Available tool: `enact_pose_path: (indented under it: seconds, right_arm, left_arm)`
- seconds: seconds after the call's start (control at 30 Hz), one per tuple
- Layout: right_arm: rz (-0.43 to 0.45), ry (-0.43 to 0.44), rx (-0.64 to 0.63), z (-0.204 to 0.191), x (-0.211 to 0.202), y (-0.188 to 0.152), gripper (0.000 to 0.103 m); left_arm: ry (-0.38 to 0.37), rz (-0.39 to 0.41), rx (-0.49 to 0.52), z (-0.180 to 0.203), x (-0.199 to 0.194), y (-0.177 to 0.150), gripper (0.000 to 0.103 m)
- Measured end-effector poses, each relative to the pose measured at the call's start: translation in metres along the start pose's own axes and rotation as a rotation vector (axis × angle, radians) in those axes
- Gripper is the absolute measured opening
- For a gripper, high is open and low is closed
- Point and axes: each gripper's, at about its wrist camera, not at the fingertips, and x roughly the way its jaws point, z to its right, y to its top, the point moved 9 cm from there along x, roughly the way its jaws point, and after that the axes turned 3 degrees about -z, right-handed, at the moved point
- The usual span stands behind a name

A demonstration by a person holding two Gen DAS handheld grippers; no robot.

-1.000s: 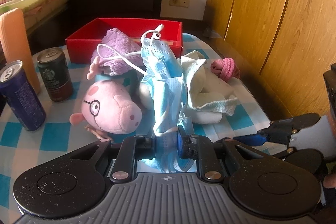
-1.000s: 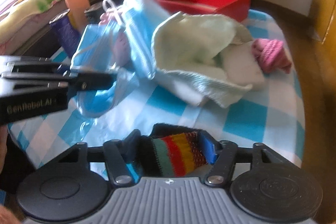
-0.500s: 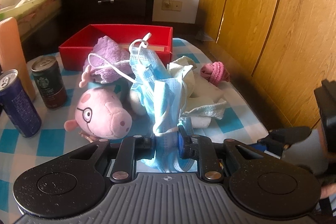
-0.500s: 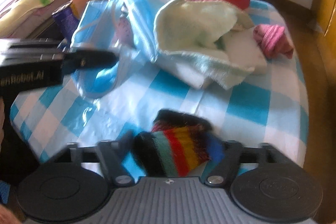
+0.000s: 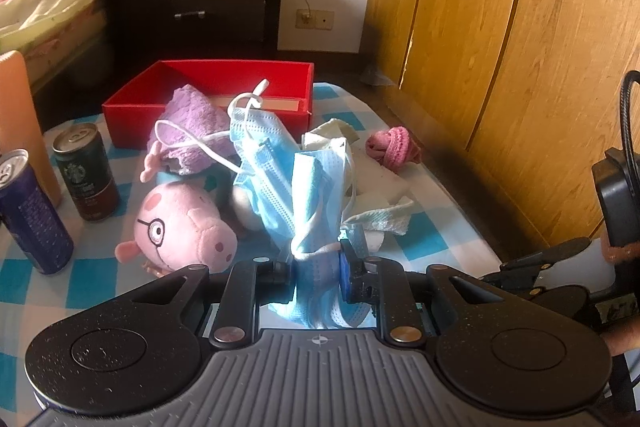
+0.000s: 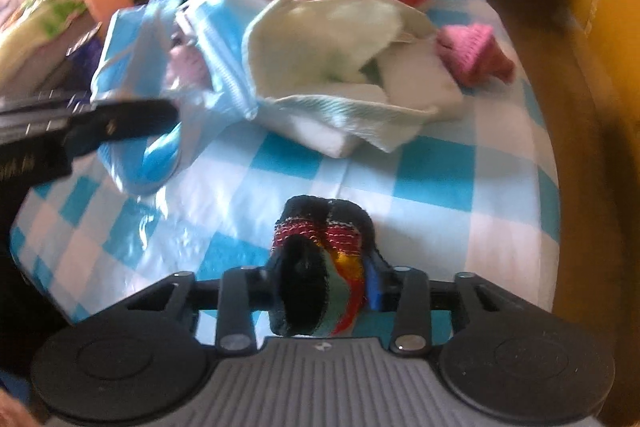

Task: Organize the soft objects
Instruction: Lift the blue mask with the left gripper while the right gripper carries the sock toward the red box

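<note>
My left gripper (image 5: pixel 316 261) is shut on a bunch of blue face masks (image 5: pixel 310 187), held up above the checked tablecloth. In the right wrist view those masks (image 6: pixel 136 75) hang from its dark fingers (image 6: pixel 124 121) at the left. My right gripper (image 6: pixel 326 283) has its jaws closing, with a black sock with coloured stripes (image 6: pixel 304 279) bunched and squeezed between the pads. A pink pig plush (image 5: pixel 180 227), a purple cloth (image 5: pixel 192 123), a pale towel (image 6: pixel 332 39) and a pink knitted piece (image 6: pixel 476 51) lie on the table. Behind them stands a red box (image 5: pixel 208 107).
Two drink cans (image 5: pixel 86 171) (image 5: pixel 28 211) and an orange upright object (image 5: pixel 20 115) stand at the table's left. A wooden wardrobe (image 5: pixel 520 67) runs along the right, close to the table edge. A bed and a dark cabinet (image 5: pixel 192 15) are behind.
The right jaws let the striped sock go loose, then closed on it again, and it now stands bunched and narrower. The left gripper has kept hold of the masks.
</note>
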Motion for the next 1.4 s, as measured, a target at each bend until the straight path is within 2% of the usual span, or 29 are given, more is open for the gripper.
enact_pose_path:
  seconds: [0.13,0.3,0.63,1.4]
  right_arm:
    - [-0.001,0.030,0.041,0.000,-0.005,0.002,0.004]
    - [0.036,0.086,0.093,-0.002,-0.018,0.009,0.002]
    - [0.200,0.166,0.155,-0.012,-0.062,0.049,0.002]
    - [0.445,0.202,0.148,-0.023,-0.113,0.125,0.002]
  left_arm:
    - [0.002,0.014,-0.004,0.000,-0.002,0.003,0.020]
    - [0.004,0.026,-0.009,-0.001,-0.004,0.007,0.021]
    - [0.014,0.090,0.005,0.003,-0.013,0.022,0.022]
    - [0.055,0.245,-0.036,0.000,-0.022,0.093,0.023]
